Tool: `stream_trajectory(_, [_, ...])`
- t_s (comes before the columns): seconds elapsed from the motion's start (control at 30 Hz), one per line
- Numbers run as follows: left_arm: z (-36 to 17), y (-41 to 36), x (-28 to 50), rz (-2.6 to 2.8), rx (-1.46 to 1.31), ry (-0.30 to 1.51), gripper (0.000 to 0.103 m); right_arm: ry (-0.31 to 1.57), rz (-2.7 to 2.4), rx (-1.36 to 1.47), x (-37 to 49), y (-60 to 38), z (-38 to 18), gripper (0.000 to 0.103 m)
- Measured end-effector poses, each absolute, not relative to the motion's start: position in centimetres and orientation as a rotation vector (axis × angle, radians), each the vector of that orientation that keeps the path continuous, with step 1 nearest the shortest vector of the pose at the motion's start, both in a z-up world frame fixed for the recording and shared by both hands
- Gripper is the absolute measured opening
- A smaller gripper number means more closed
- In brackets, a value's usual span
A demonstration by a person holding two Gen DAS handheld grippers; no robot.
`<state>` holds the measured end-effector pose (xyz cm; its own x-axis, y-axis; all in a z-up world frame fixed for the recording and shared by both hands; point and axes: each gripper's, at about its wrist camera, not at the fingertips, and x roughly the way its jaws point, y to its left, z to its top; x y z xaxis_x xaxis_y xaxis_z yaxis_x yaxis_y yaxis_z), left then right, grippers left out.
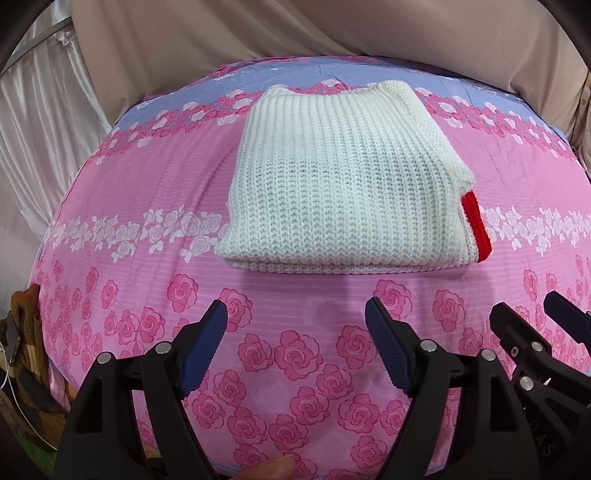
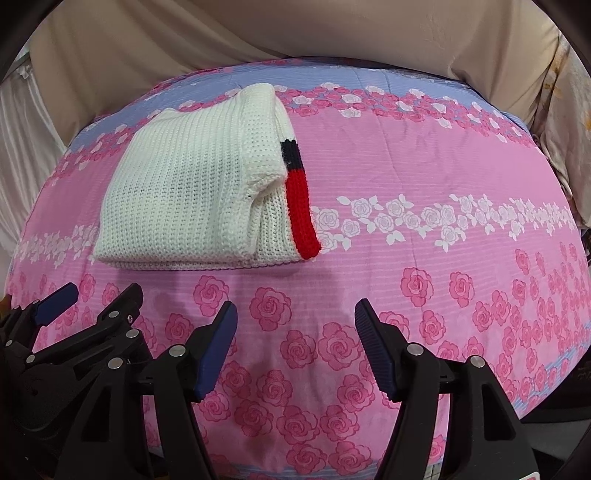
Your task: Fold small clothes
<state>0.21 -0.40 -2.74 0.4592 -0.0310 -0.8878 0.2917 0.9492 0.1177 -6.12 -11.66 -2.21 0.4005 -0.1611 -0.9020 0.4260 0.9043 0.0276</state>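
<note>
A white knit sweater lies folded into a neat rectangle on the pink rose-print bed cover. A red cuff shows at its right edge. In the right wrist view the sweater lies at the left, with a red and navy cuff along its right side. My left gripper is open and empty, a little in front of the sweater's near edge. My right gripper is open and empty, in front and to the right of the sweater. It also shows at the right of the left wrist view.
A beige cloth-covered headboard or wall rises behind the bed. A pale curtain hangs at the left. Brown patterned fabric lies at the bed's left edge. A floral pillow sits at the far right.
</note>
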Motion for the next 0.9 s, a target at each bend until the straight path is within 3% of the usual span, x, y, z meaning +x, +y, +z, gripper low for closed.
stream_trajectory(0.9, [-2.56,-0.26,0.50,-0.179,0.258,1.082,0.074,1.100,-0.390,0.261,-6.02,-11.32,-2.10,0.064])
